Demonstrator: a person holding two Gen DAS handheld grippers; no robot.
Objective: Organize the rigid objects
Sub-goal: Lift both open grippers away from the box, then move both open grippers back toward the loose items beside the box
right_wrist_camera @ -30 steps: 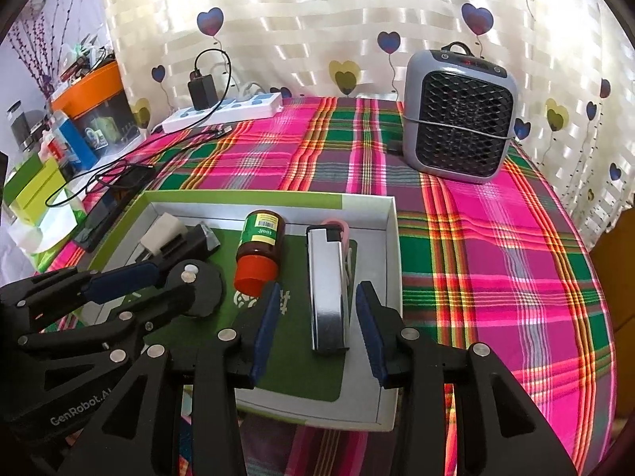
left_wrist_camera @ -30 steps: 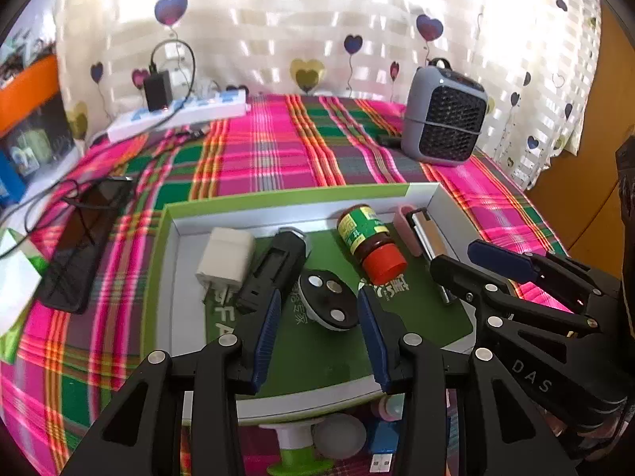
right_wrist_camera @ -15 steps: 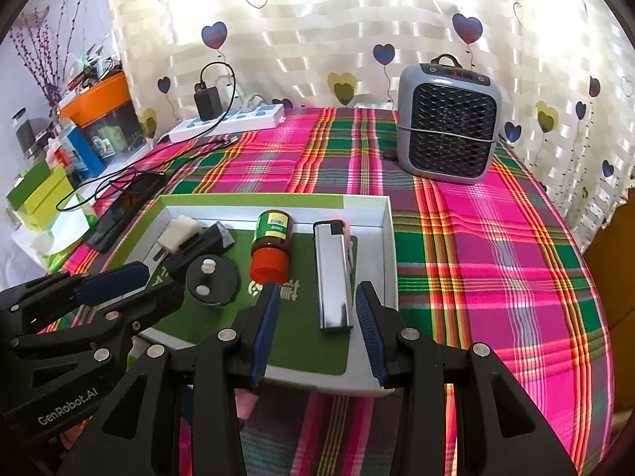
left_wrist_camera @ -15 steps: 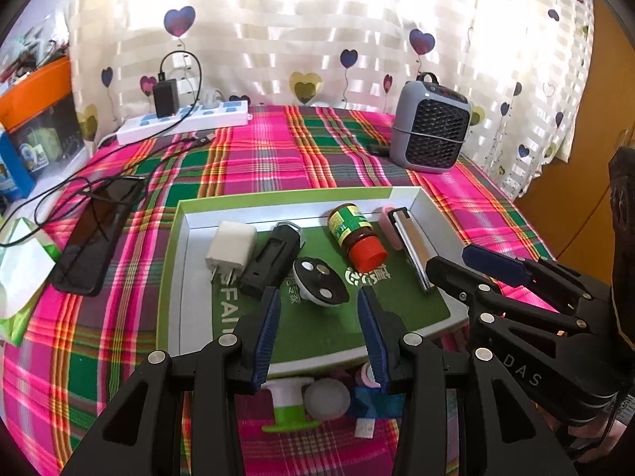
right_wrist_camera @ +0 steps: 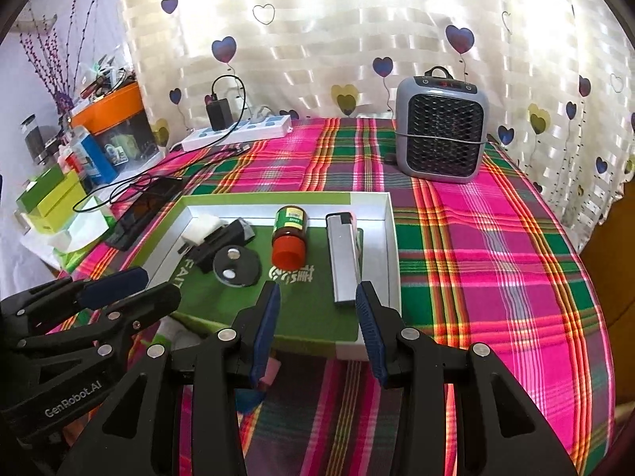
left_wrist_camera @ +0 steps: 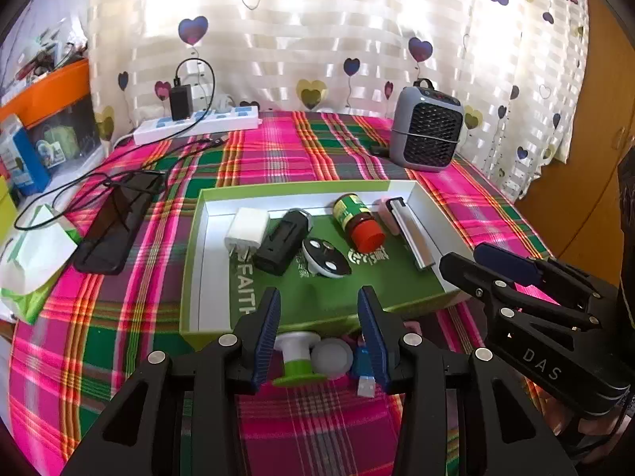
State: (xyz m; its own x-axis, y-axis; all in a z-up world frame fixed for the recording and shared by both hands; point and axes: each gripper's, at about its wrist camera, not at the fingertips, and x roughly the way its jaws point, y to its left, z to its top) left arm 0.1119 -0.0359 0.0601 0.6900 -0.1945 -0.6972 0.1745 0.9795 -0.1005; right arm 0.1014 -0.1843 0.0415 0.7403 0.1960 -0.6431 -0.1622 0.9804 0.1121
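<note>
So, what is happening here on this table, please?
A person holds two black two-finger grippers over a pink and green checked tablecloth. The left gripper and the right gripper are both open and hold nothing. In the shallow green and white box lie a white charger plug, a black rectangular block, a round black disc, a red-capped brown bottle and a silver lighter. A few small items lie outside, before the box.

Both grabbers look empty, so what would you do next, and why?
Probably lower the left gripper onto the green-and-white spool: several small things lie on the cloth outside the box, it sits between those open jaws, and both grippers hold nothing.
</note>
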